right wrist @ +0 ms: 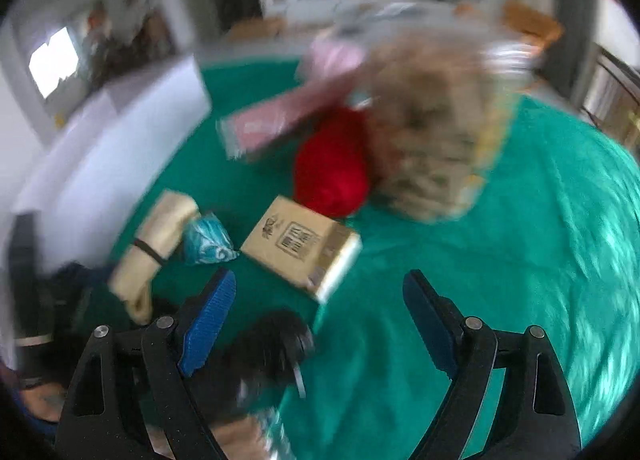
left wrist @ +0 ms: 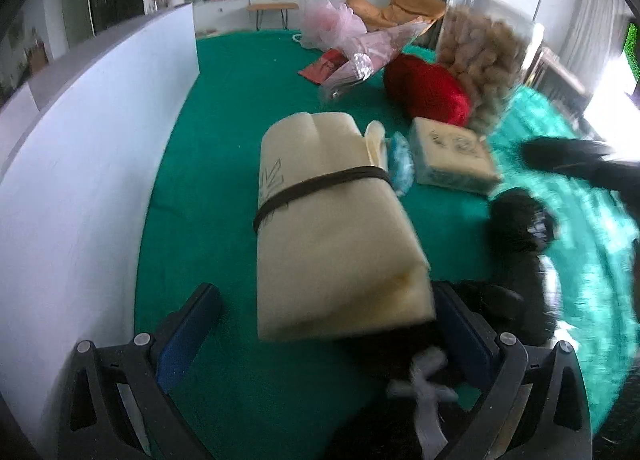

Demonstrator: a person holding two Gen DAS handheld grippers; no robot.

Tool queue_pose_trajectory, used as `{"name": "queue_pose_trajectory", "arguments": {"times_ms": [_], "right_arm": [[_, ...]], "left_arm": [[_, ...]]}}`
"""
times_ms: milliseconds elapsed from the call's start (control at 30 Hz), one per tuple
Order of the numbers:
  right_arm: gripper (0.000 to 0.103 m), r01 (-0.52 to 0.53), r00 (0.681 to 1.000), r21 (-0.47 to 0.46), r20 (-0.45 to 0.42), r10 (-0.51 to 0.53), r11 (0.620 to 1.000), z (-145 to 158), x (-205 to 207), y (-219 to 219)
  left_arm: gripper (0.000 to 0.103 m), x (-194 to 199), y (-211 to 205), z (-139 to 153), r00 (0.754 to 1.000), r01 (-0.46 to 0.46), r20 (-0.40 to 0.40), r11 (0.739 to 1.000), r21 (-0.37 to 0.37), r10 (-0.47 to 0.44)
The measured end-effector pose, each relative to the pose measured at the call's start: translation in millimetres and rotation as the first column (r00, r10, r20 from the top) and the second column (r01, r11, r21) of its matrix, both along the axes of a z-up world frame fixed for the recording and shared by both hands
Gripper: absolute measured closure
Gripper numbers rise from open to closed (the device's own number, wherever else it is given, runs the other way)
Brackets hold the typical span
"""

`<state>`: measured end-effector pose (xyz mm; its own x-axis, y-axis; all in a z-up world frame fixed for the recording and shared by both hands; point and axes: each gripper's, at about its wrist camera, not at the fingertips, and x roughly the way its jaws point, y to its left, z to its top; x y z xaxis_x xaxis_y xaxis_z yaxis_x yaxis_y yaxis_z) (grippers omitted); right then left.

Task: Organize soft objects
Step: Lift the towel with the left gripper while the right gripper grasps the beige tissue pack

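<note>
A cream foam roll [left wrist: 336, 227], bound by a dark elastic band [left wrist: 320, 183], lies lengthwise on the green worktop [left wrist: 224, 107], its near end raised and blurred. Just beyond it sits a small crumpled blue bag [left wrist: 400, 159], then a flat tan packet [left wrist: 452, 155] printed with dark markings. Behind that lies a red plush cushion [left wrist: 428, 89], touching a clear bag of beige fluffy pieces [left wrist: 484, 59]. A black furry item [left wrist: 520, 223] lies to the right of the roll.
</note>
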<state>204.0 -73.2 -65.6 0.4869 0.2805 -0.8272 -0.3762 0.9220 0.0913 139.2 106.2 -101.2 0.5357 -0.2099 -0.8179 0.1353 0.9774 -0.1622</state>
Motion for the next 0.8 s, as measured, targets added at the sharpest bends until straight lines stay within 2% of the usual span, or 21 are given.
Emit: {"name": "queue_pose_trajectory", "arguments": {"times_ms": [100, 167, 233, 300, 333, 367, 400, 500, 600, 733, 800], "right_arm": [[0.015, -0.137, 0.991, -0.164, -0.018, 0.136, 0.977, -21.4, 20.5, 34.9], [0.016, -0.194, 0.981, -0.215, -0.065, 0.184, 0.957, -34.0, 28.9, 46.2], [0.019, -0.22, 0.974, -0.223, -0.103, 0.201, 0.95, -40.7, 34.0, 47.5], [0.029, -0.196, 0.977, -0.179, -0.114, 0.178, 0.964, -36.1, 31.5, 36.9], [0.031, -0.189, 0.978, -0.16, -0.122, 0.171, 0.969, -33.9, 28.4, 30.8], [0.032, -0.182, 0.978, -0.143, -0.129, 0.164, 0.973, -31.1, 22.3, 22.6], [0.032, -0.174, 0.979, -0.134, -0.128, 0.157, 0.976, -28.3, 7.5, 14.7], [0.033, -0.098, 0.988, -0.088, -0.128, 0.086, 0.991, -12.8, -20.0, -27.0], [0.034, 0.015, 0.99, 0.023, -0.14, -0.011, 1.0, 5.2, -46.9, -81.3], [0.034, 0.164, 0.975, 0.135, -0.17, -0.141, 0.977, 23.8, -66.4, -135.7], [0.034, 0.182, 0.972, 0.209, -0.184, -0.144, 0.961, 35.6, -73.2, -137.6]], "left_arm": [[0.0, 1.6, 8.3, 10.0, 1.0, 0.002, -0.008, 0.995, -0.099, -0.003], [0.0, 11.9, 6.7, 10.4, 1.0, -0.013, -0.025, 0.995, -0.094, 0.011], [0.0, 25.3, 4.8, 9.3, 0.999, -0.031, -0.04, 0.996, -0.079, 0.028], [0.0, 38.3, 6.2, 7.3, 0.997, -0.051, -0.06, 0.993, -0.105, 0.045], [0.006, 44.2, 8.5, 6.3, 0.996, -0.058, -0.07, 0.988, -0.142, 0.048], [0.018, 47.8, 11.1, 5.6, 0.996, -0.062, -0.081, 0.982, -0.181, 0.048], [0.05, 49.1, 12.8, 4.5, 0.995, -0.064, -0.093, 0.979, -0.194, 0.047], [0.057, 40.6, 12.4, 11.1, 0.997, -0.053, -0.071, 0.983, -0.173, 0.042], [0.057, 24.5, 7.5, 27.8, 0.999, -0.041, -0.02, 0.987, -0.157, 0.039], [0.057, 10.5, -0.8, 63.2, 0.997, -0.036, 0.059, 0.988, -0.15, 0.045], [0.057, 2.9, -4.2, 84.5, 0.993, -0.047, 0.106, 0.994, -0.094, 0.057]]}}
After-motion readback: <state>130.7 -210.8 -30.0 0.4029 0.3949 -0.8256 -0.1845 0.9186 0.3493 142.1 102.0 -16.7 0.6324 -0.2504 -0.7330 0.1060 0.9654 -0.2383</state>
